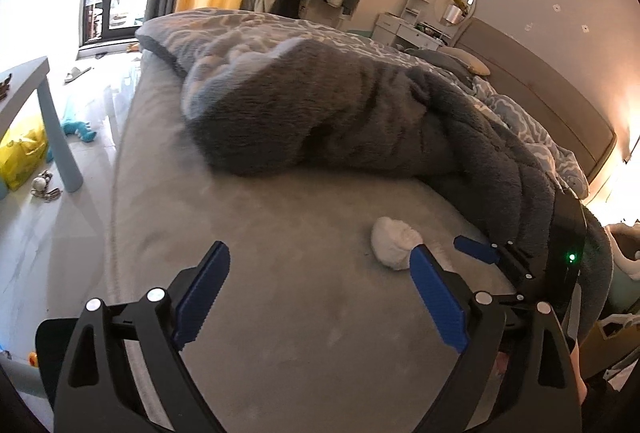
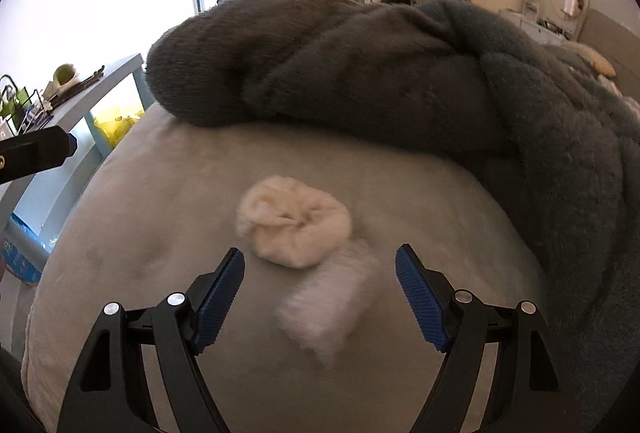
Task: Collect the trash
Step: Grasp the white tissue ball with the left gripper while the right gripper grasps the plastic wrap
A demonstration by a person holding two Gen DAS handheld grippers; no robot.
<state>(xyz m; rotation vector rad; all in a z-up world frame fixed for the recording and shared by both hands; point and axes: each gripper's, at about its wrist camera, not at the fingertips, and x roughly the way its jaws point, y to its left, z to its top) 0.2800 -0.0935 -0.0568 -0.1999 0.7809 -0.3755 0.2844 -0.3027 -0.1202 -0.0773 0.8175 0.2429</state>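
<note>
A crumpled white tissue ball [image 2: 294,227] lies on the grey bed sheet [image 2: 140,233]. A second, blurred white piece of tissue [image 2: 328,307] lies just in front of it, between the fingers of my right gripper [image 2: 320,275], which is open and hovers low over both. In the left wrist view the tissue ball [image 1: 392,241] shows beyond the right finger of my left gripper [image 1: 320,273], which is open and empty above the bare sheet [image 1: 280,293]. The right gripper [image 1: 476,249] shows there beside the ball.
A bunched dark grey fleece blanket [image 1: 340,113] covers the far and right part of the bed. A light blue table [image 1: 44,113] stands left of the bed, with a yellow bag [image 1: 22,153] and toys on the floor. Clothes hang at the back.
</note>
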